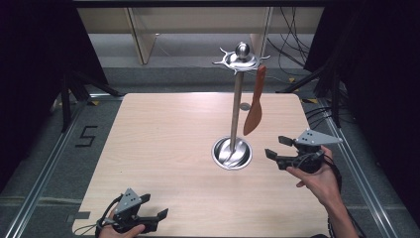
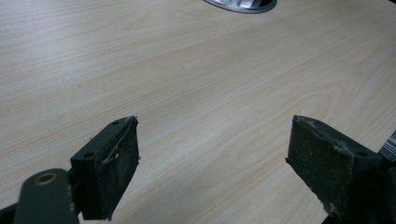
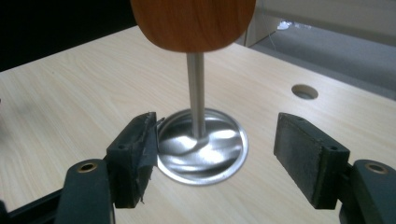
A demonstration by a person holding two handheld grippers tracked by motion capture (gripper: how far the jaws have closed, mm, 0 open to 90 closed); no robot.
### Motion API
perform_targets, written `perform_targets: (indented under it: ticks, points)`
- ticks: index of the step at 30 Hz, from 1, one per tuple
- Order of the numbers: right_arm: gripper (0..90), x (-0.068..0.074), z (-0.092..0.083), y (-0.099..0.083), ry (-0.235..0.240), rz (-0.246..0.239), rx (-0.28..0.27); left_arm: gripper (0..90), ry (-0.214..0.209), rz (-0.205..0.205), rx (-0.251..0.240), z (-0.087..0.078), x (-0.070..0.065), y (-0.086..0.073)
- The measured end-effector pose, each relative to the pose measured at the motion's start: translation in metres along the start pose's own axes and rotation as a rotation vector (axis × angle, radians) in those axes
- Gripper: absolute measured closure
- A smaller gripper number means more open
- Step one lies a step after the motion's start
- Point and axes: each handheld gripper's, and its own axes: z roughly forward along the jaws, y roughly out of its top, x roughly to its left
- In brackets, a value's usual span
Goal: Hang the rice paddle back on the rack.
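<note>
A metal utensil stand (image 1: pixel 236 99) rises from a round shiny base (image 1: pixel 232 153) in the middle of the light wood table. A wooden spatula (image 1: pixel 254 104) hangs from a hook on its top ring, blade down. My right gripper (image 1: pixel 278 147) sits low, right of the base, open with nothing between its jaws. In the right gripper view the spatula blade (image 3: pixel 193 23) hangs above and ahead of the jaws, with the base (image 3: pixel 203 145) beyond them. My left gripper (image 1: pixel 154 206) rests near the front left edge, open and empty over bare wood (image 2: pixel 210 93).
A small round hole (image 1: pixel 244 106) marks the table behind the stand. Dark curtains flank both sides, and cables and stand legs lie on the floor past the far right corner. A metal rail (image 1: pixel 44 173) runs along the table's left.
</note>
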Motion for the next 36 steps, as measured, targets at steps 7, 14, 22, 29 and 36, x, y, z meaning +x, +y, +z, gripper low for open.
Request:
perform_targets:
  ticks: [7, 14, 22, 29, 36]
  points:
    - [30.9, -0.008, -0.001, -0.018, -0.007, 0.002, 0.029, 16.1, 0.002, -0.005, 0.001, -0.001, -0.001, 0.000]
    - [30.2, -0.003, 0.001, -0.025, -0.001, -0.001, 0.051, 16.1, 0.008, -0.022, -0.005, -0.001, -0.002, -0.001]
    - [29.1, 0.003, 0.005, -0.035, 0.015, -0.012, 0.083, 16.1, 0.008, -0.007, -0.004, -0.001, -0.002, 0.000]
    - [29.1, 0.008, 0.004, -0.043, 0.025, -0.022, 0.085, 16.1, 0.004, -0.026, -0.009, -0.001, -0.002, -0.001]
    - [29.1, 0.014, 0.004, -0.050, 0.038, -0.019, 0.105, 16.1, 0.000, -0.005, -0.010, -0.001, -0.001, -0.001]
